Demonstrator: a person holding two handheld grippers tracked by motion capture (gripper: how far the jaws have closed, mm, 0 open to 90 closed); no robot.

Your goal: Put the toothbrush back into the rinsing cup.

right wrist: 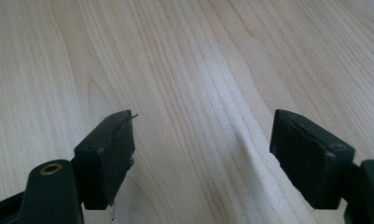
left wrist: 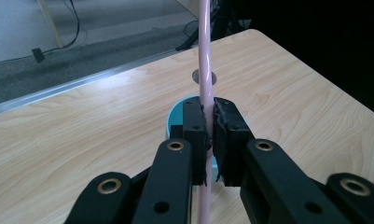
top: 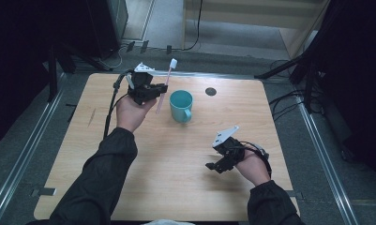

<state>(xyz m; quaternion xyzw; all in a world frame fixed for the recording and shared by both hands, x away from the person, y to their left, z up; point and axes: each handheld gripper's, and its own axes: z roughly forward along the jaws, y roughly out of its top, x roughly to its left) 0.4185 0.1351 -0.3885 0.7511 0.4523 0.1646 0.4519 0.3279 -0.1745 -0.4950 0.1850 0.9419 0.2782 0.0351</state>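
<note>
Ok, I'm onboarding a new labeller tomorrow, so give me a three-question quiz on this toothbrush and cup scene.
1. What does the left gripper hold?
2. True or false: the right gripper has its jaws closed on the teal mug.
3. Which way does the mug's handle point in the high view: A) to the table's far edge, B) to the person's side, C) to the left gripper?

Key:
1. A pink toothbrush, upright, white head up, clamped by its handle.
2. False: its jaws stand open over bare wooden table, apart from the mug.
3. B.

surface: light wooden table [top: 176,159] | on it: teal cup [top: 181,105]
</note>
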